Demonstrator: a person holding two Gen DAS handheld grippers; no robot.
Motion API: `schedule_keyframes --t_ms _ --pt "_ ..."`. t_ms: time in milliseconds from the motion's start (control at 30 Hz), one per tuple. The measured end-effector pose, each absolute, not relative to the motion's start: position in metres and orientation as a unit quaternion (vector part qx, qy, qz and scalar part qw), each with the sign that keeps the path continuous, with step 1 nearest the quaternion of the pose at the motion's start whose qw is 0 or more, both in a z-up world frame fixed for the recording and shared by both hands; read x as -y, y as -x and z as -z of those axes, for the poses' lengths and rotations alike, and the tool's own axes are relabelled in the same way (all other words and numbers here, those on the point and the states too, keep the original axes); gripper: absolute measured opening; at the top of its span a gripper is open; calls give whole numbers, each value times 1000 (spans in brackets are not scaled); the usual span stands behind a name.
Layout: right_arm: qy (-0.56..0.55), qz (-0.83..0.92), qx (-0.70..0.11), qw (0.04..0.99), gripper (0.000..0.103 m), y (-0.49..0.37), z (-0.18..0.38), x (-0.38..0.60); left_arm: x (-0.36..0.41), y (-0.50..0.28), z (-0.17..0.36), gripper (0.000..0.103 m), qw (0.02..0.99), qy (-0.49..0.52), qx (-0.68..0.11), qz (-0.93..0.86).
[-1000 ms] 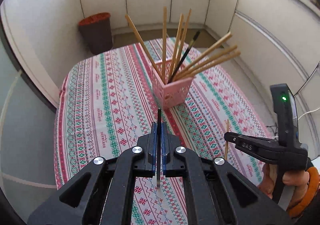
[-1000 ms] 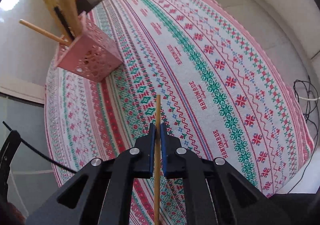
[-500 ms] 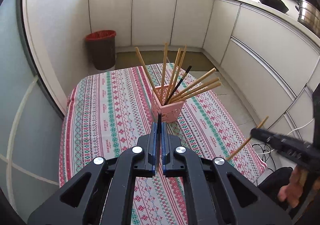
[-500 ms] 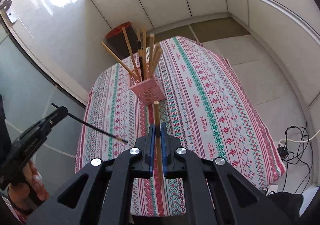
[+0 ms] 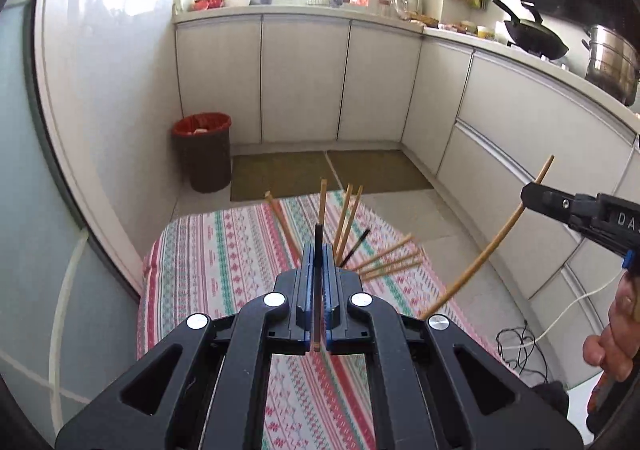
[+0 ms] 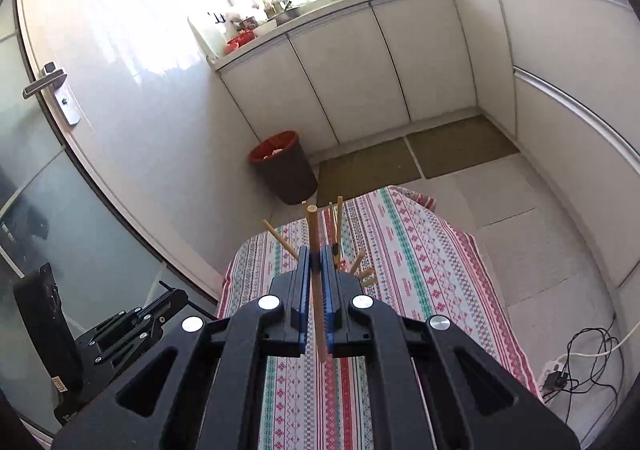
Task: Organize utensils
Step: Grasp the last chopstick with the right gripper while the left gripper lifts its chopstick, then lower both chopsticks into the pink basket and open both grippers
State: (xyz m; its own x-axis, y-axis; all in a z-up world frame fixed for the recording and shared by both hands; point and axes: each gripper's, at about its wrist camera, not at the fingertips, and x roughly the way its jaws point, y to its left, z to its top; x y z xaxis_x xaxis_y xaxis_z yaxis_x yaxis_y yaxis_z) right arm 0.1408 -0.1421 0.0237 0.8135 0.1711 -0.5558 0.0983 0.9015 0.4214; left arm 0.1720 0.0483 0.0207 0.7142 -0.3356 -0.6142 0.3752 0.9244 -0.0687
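Note:
My left gripper (image 5: 317,250) is shut on a black chopstick (image 5: 318,240) that points up between its fingers. My right gripper (image 6: 317,252) is shut on a wooden chopstick (image 6: 314,234); it also shows in the left wrist view (image 5: 528,197), with the wooden chopstick (image 5: 486,246) slanting down from it. Both grippers are held high above the patterned tablecloth (image 5: 224,250). Several wooden chopsticks (image 5: 344,217) and one black one (image 5: 356,246) stick up from the pink holder, whose body is hidden behind my fingers in both views.
A red-lined bin (image 5: 203,149) stands on the floor beyond the table, by white cabinets (image 5: 304,77). Cables (image 6: 576,366) lie on the floor at the right. The left gripper's body shows low in the right wrist view (image 6: 128,326).
Both grippers have risen well above the table and tilted up, each keeping its chopstick. The holder has dropped behind the fingers and the kitchen counter has come into view.

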Motion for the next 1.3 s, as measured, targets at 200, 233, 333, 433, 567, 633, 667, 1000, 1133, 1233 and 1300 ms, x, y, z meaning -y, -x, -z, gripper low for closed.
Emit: schedule_keyframes --t_ms 200,233,333,433,567,633,667,1000,1133,1233,1300 --pt "-213 -23 -295 931 6 -171 -36 143 -29 -216 -21 3 926 -15 -326 191" --pt "-212 -24 -294 932 6 -175 -37 142 -27 -222 -19 3 925 -13 -328 190" --pt "-209 -22 -295 932 6 -189 -37 143 -23 -239 -9 3 923 -3 -337 187" --pt "-207 -19 -296 932 6 -203 -35 144 -20 -252 1 3 921 -1 -343 186" --pt "-210 -13 -303 929 6 -220 -27 144 -16 -263 17 4 918 3 -352 184" --pt "-208 -9 -306 929 6 -226 -23 144 -16 -265 21 5 913 13 -359 193" --pt "-206 -6 -307 929 6 -229 -21 143 -18 -265 20 7 914 21 -356 194" --pt "-191 11 -308 932 6 -250 -10 129 -63 -264 16 41 926 98 -324 166" --pt "-186 14 -313 931 6 -262 -4 121 -73 -270 27 45 923 108 -335 158" --pt "-173 22 -314 933 6 -269 4 113 -76 -272 31 45 921 106 -340 158" --pt "-170 25 -319 932 6 -272 11 109 -77 -272 32 45 920 107 -341 161"
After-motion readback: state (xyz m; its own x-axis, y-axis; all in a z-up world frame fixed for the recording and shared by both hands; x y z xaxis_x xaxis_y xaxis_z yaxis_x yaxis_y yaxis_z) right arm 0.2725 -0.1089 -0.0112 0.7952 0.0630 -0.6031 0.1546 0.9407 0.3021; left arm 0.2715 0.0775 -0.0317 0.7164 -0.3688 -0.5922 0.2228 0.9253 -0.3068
